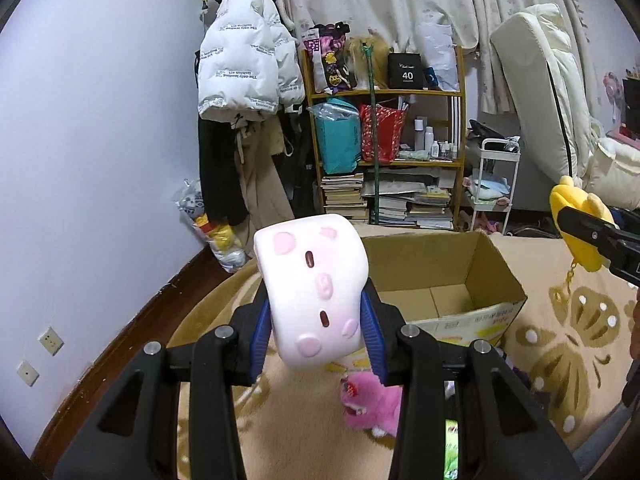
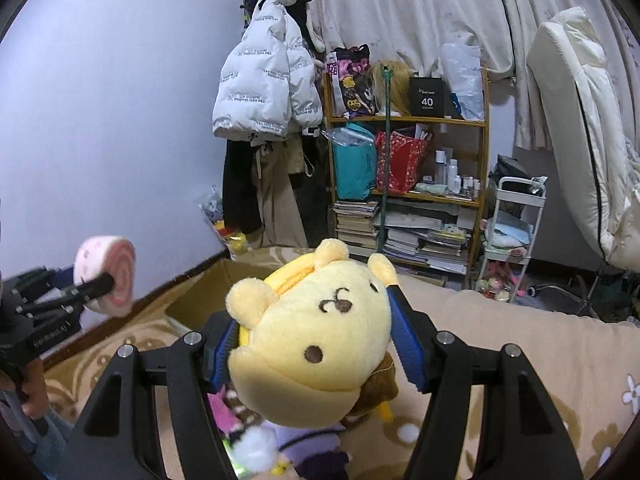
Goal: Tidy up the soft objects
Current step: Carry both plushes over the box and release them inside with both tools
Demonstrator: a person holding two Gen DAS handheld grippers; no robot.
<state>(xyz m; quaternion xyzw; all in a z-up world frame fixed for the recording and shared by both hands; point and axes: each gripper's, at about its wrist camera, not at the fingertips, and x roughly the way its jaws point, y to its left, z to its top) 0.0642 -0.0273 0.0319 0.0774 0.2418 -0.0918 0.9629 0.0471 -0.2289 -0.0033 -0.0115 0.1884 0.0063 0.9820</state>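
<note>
The left tongs [image 1: 316,312] clamp a white-and-pink squishy toy [image 1: 312,292] between their blue pads [image 1: 260,332], the soft block bulging above and below the grip and tilted so its printed face points up toward the camera. From the right wrist view the same toy shows a pink spiral end, pinched by a black fingertip, raised at the left edge of the frame. The right tongs [image 2: 316,344] grip a yellow bear plush [image 2: 316,344] by the sides of its head, one blue pad [image 2: 404,340] against the right side and the other tucked under its left ear; the face looks up along the fingers. Beyond the left tongs an open cardboard box [image 1: 492,268] sits on a beige patterned rug [image 1: 560,320], just past the squishy toy. A pink plush [image 1: 372,404] lies on the rug below the tongs, near the box's front wall. Farther back stand a wooden shelf [image 1: 384,94] stacked with books and bags, a white puffer jacket [image 1: 244,60] hanging against the wall, a small white trolley [image 1: 500,172] and pale curtains [image 1: 400,0].
</note>
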